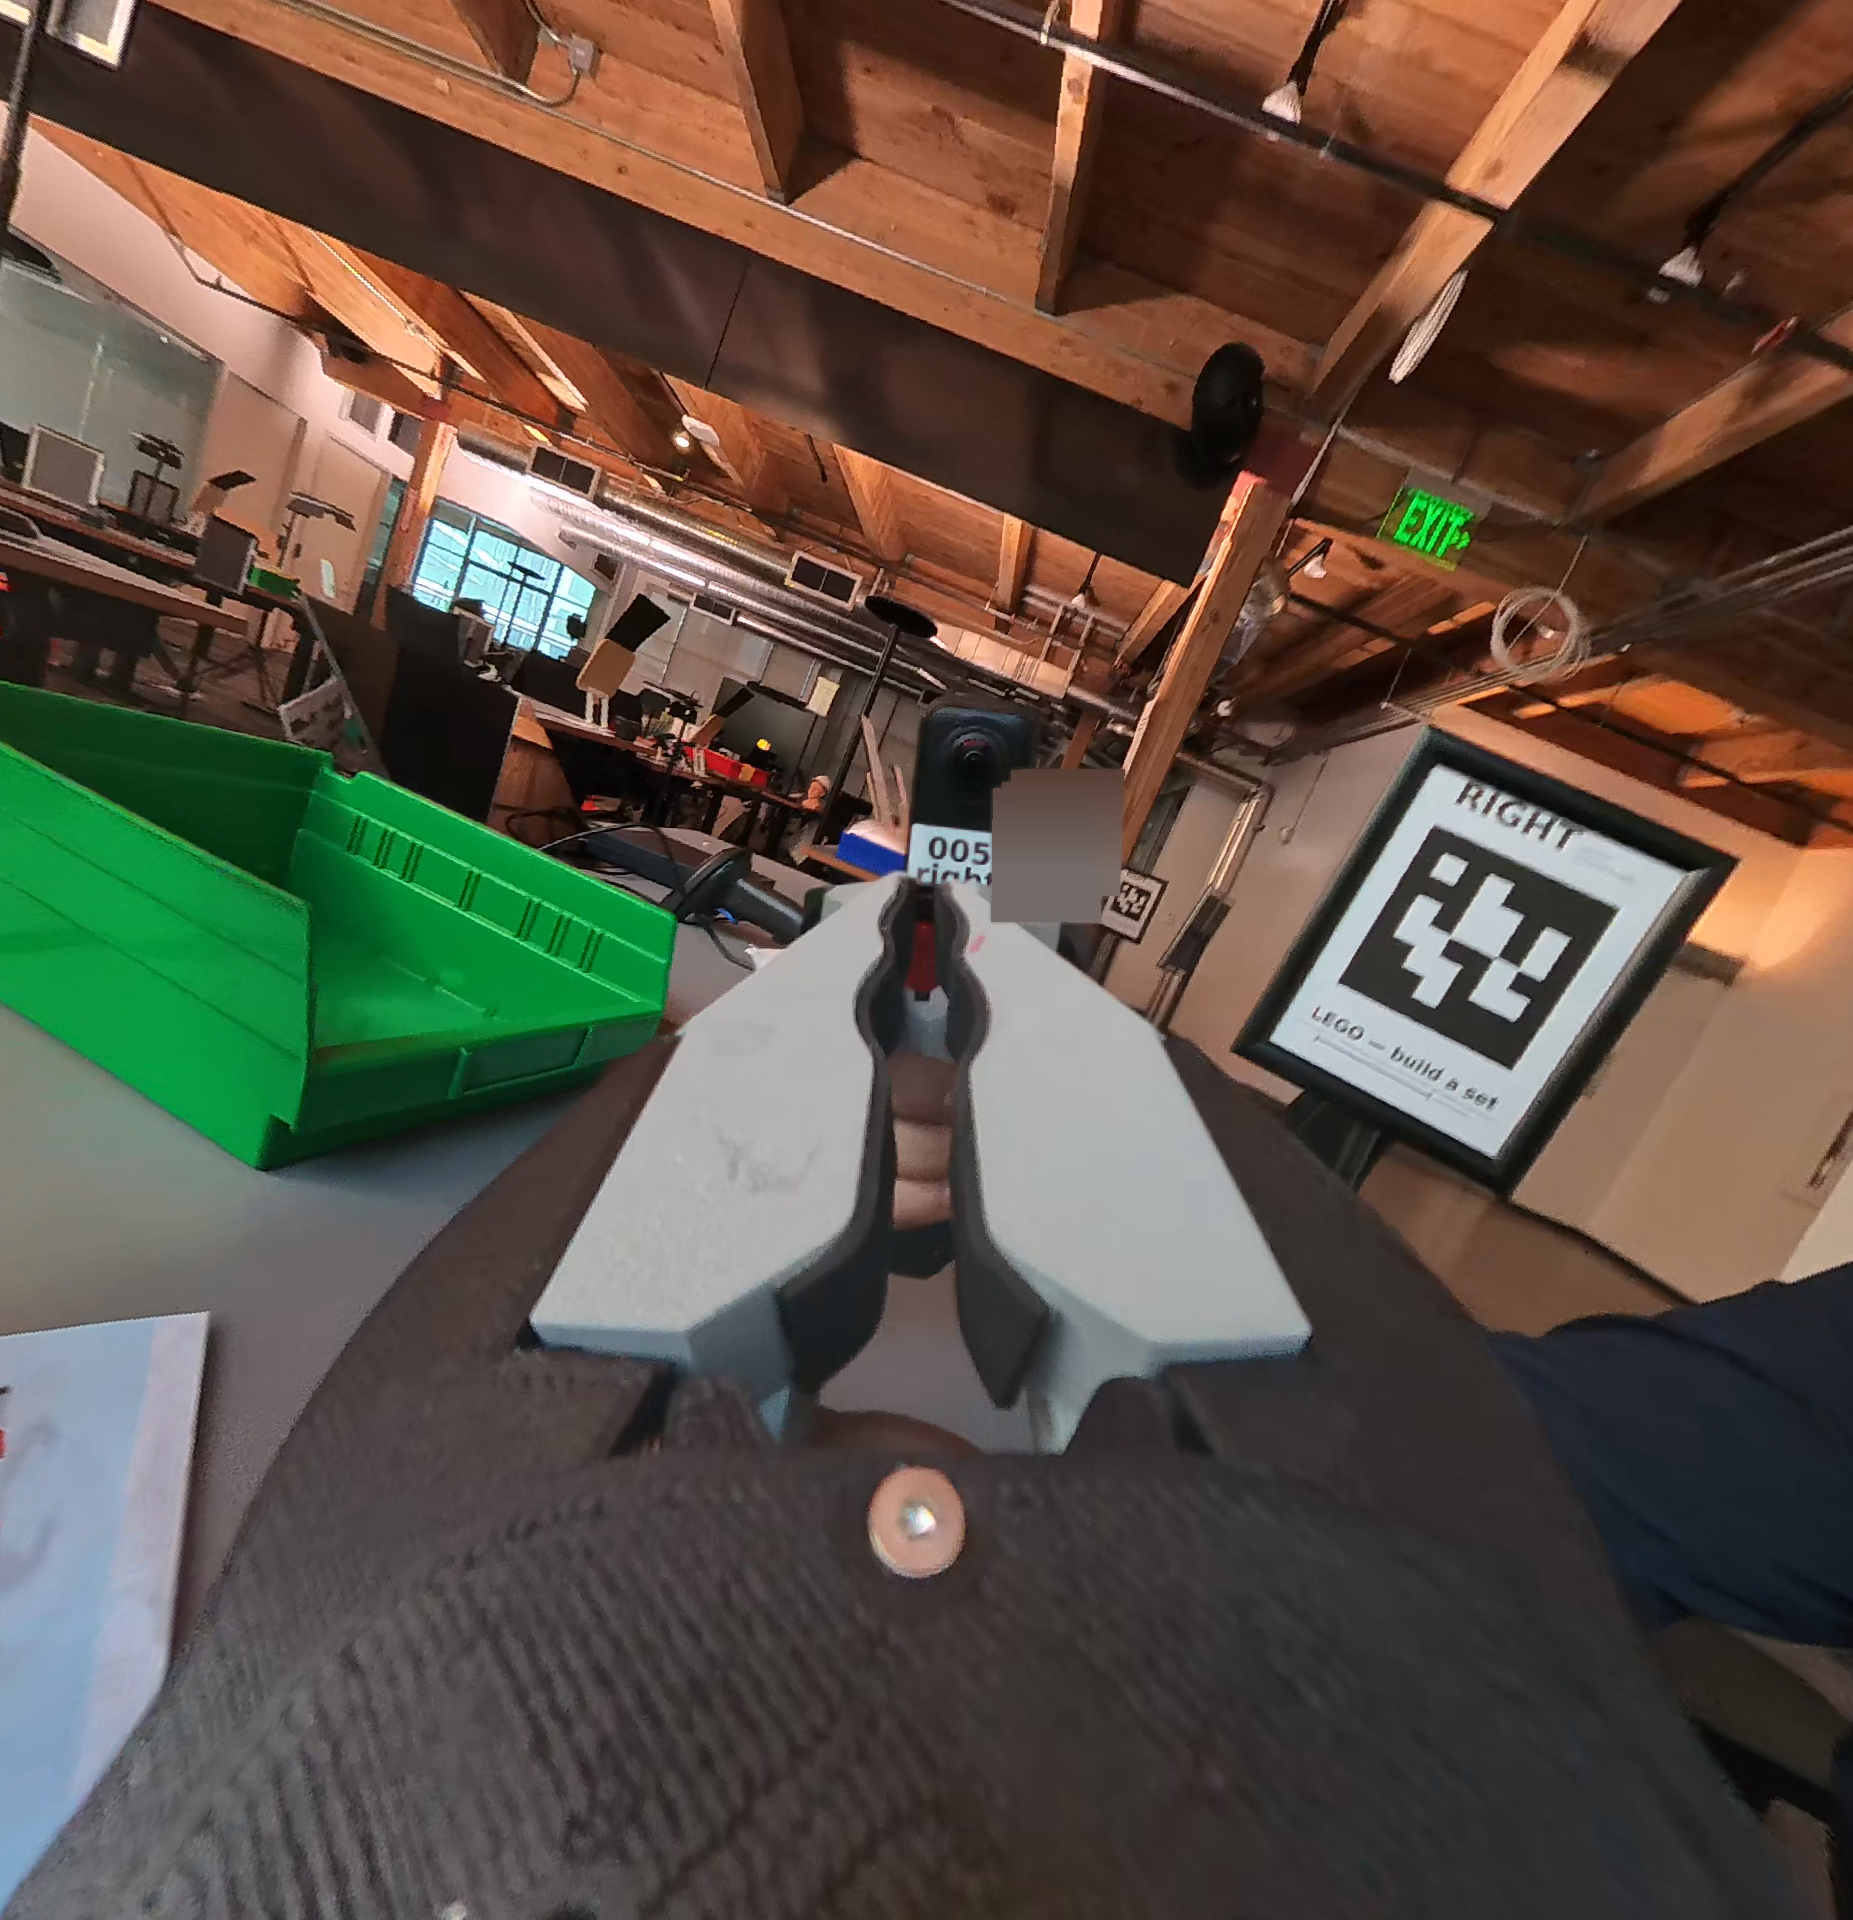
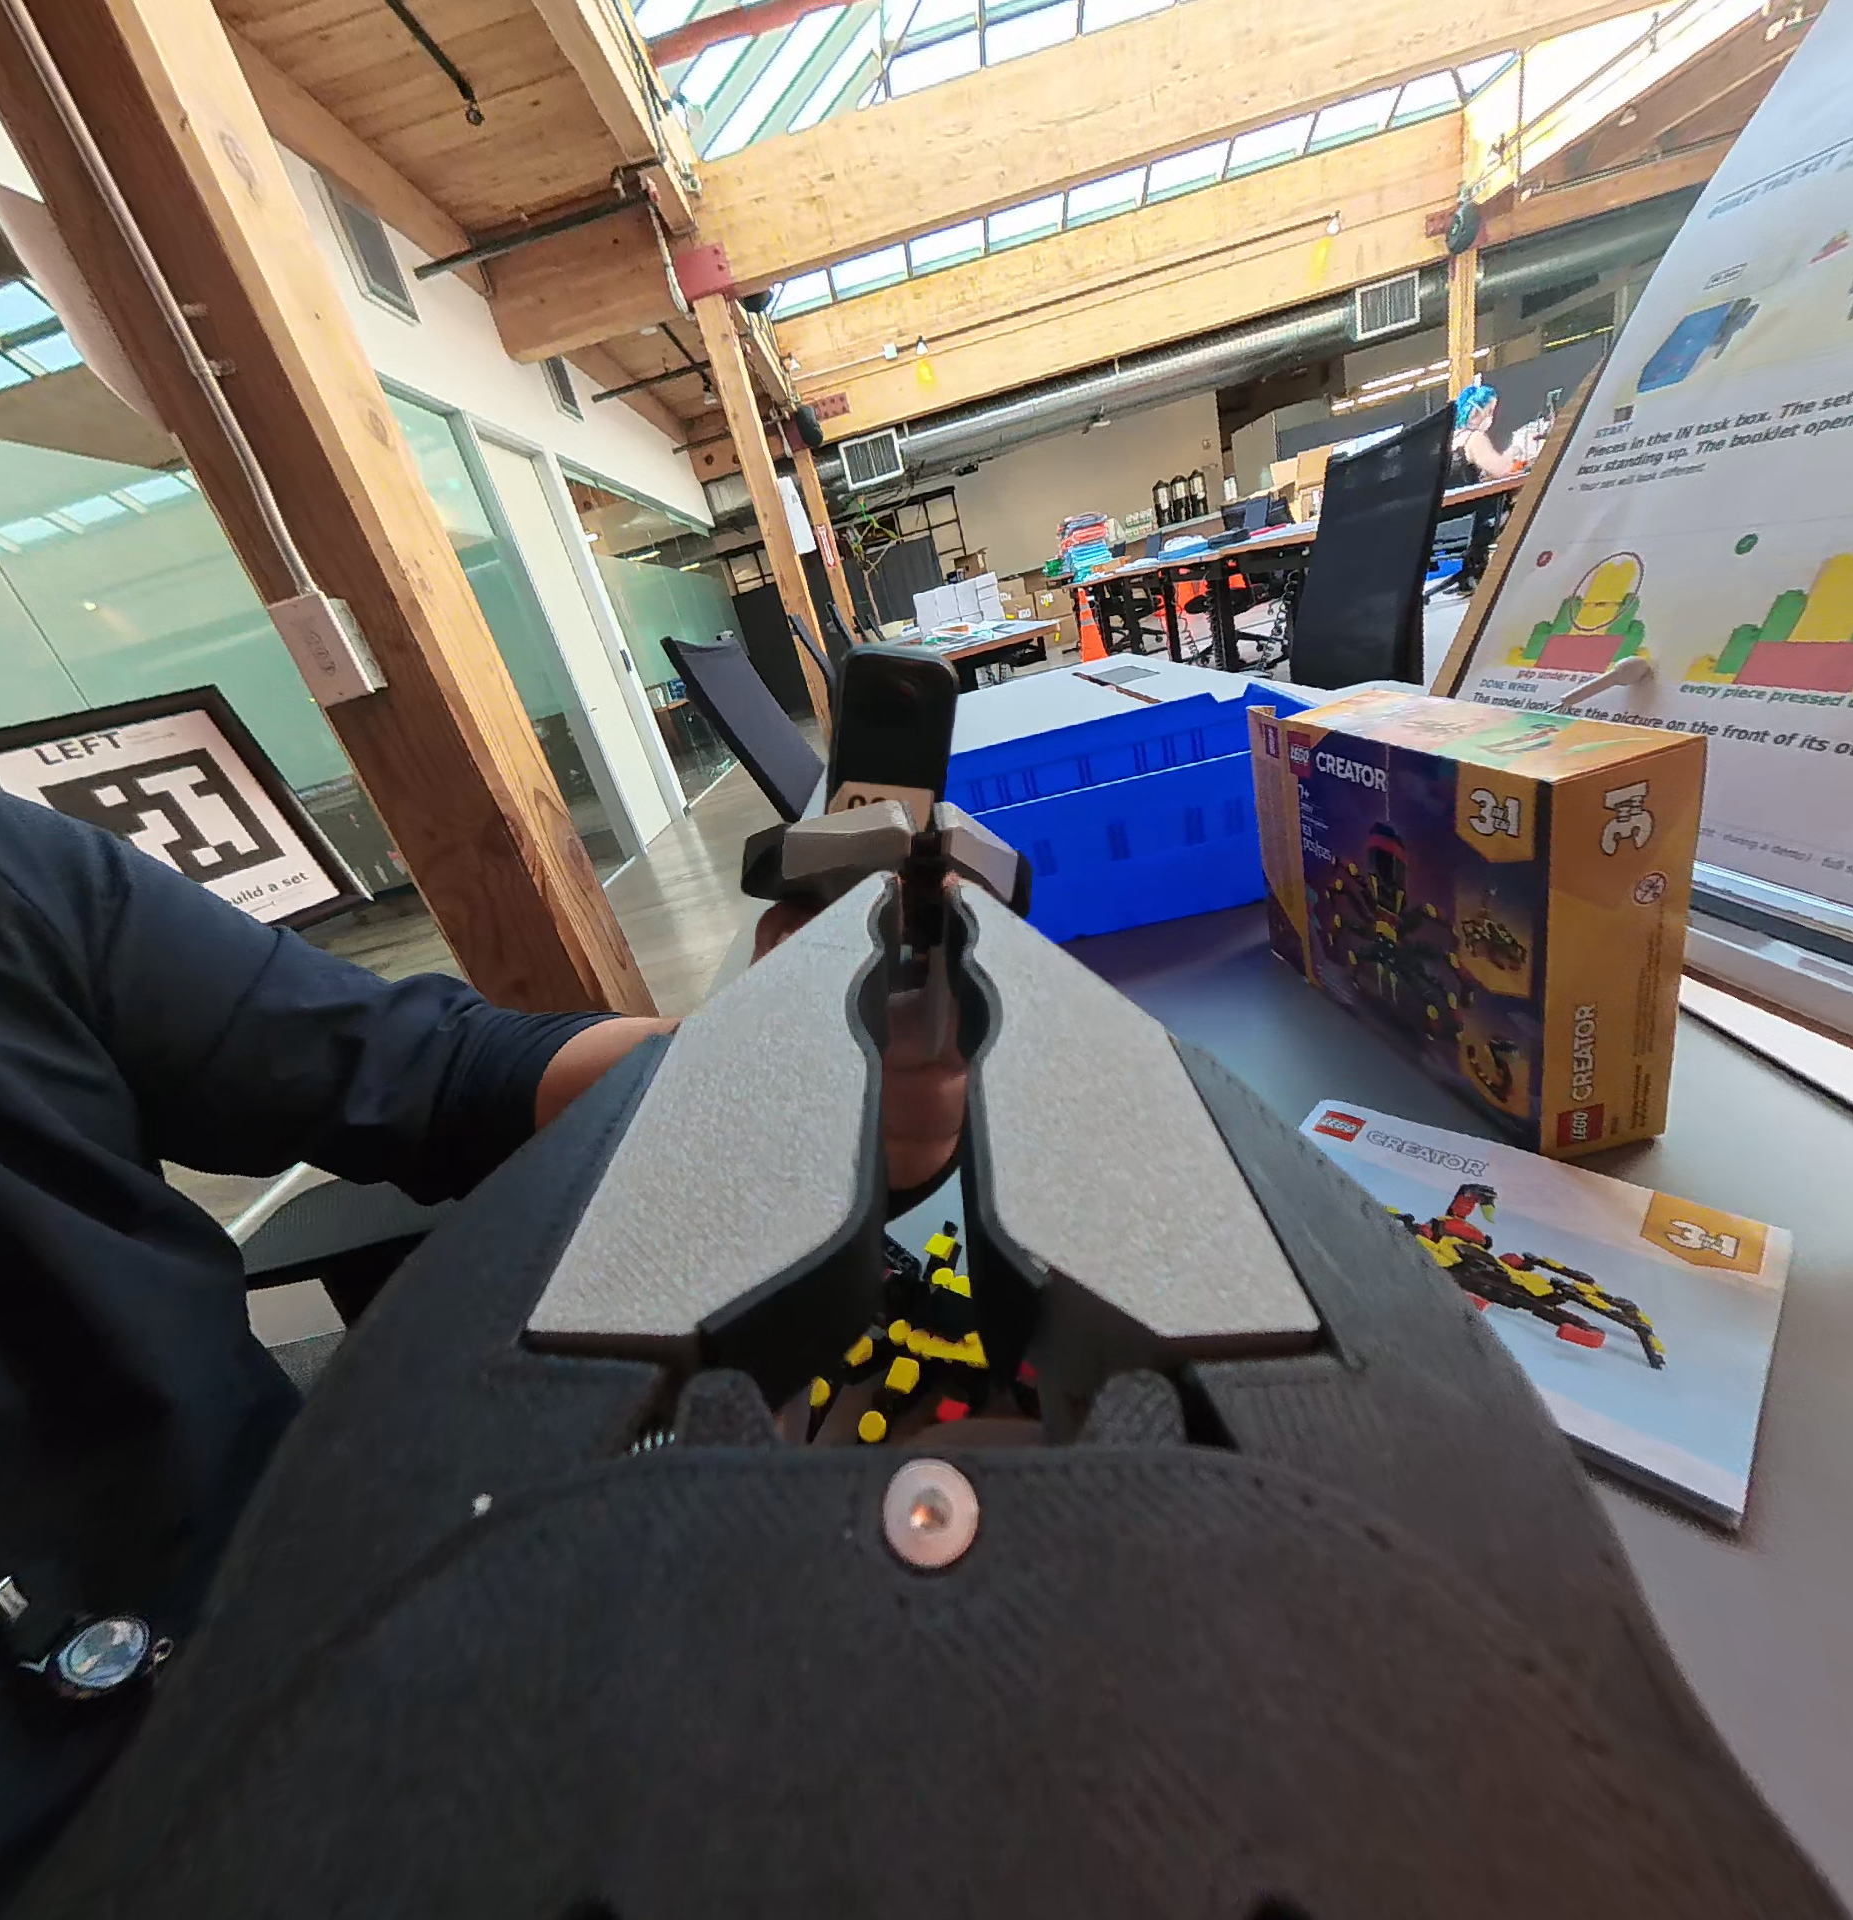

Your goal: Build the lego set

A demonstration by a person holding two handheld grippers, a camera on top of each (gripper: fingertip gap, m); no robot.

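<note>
Left wrist view: left gripper point(image 1: 917, 909) jaws nearly together.
Right gripper point(image 2: 920, 906): narrow jaws pinch a small dark piece point(image 2: 922, 868), just left of the blue bin point(image 2: 1161, 790).
Care: hold steady, squeeze gently.

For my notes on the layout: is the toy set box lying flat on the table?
No, the toy set box stands upright on the table.

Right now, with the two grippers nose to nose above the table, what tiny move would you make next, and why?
Probably a slight, straight nudge of the right gripper toward the left gripper. They meet tip to tip in the air, and a small dark piece sits between the right fingertips, reaching the left's closed tips. Any sideways move might twist it.
</note>
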